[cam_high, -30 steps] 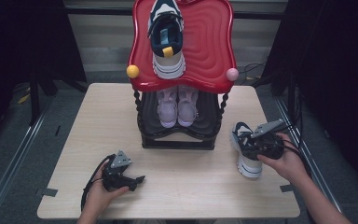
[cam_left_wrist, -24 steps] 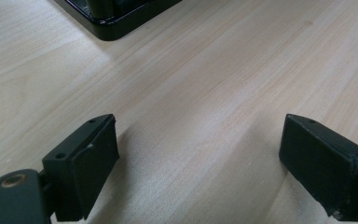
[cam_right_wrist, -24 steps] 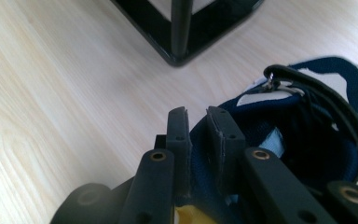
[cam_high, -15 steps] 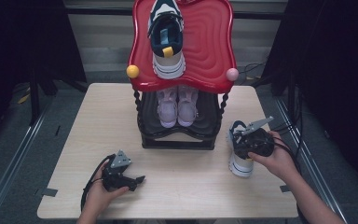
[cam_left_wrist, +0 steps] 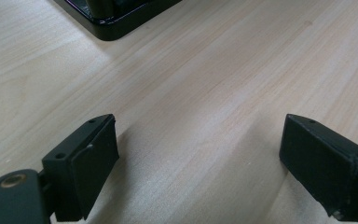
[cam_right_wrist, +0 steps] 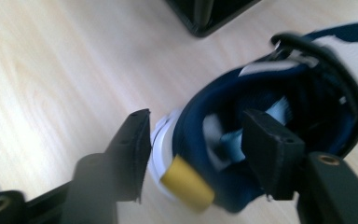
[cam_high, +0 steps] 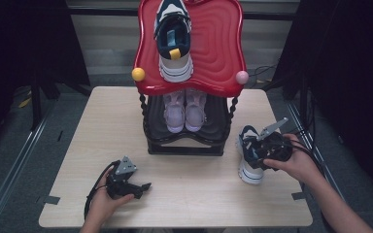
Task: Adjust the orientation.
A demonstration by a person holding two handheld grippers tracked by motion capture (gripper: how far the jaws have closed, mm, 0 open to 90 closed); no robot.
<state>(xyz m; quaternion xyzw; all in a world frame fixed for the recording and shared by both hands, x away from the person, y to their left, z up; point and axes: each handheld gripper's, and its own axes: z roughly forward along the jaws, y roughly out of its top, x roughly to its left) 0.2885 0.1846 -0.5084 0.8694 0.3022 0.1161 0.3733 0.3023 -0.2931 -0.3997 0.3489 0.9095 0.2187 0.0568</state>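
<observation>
A navy and white sneaker [cam_high: 249,164] with a yellow heel tab [cam_right_wrist: 187,182] stands on the table at the right of the shoe rack. My right gripper [cam_high: 256,151] is at its heel, and its jaws have just been opening. In the right gripper view [cam_right_wrist: 200,135] one jaw is outside the heel and the other inside the collar, both off the padding. Its matching sneaker [cam_high: 174,39] lies on the rack's red top shelf [cam_high: 216,53]. My left gripper [cam_high: 144,186] rests open on the table at the front left, with bare wood between its jaws [cam_left_wrist: 198,140].
A pink pair of shoes [cam_high: 185,111] sits on the black lower shelf of the rack [cam_high: 184,145]. A yellow ball [cam_high: 138,74] and a pink ball [cam_high: 242,77] tip the red shelf's corners. The wooden table [cam_high: 97,126] ends near both hands.
The right hand brought the sneaker slightly left toward the rack and set it down. Its jaws, shut on the heel before, now stand apart. The left gripper has not moved.
</observation>
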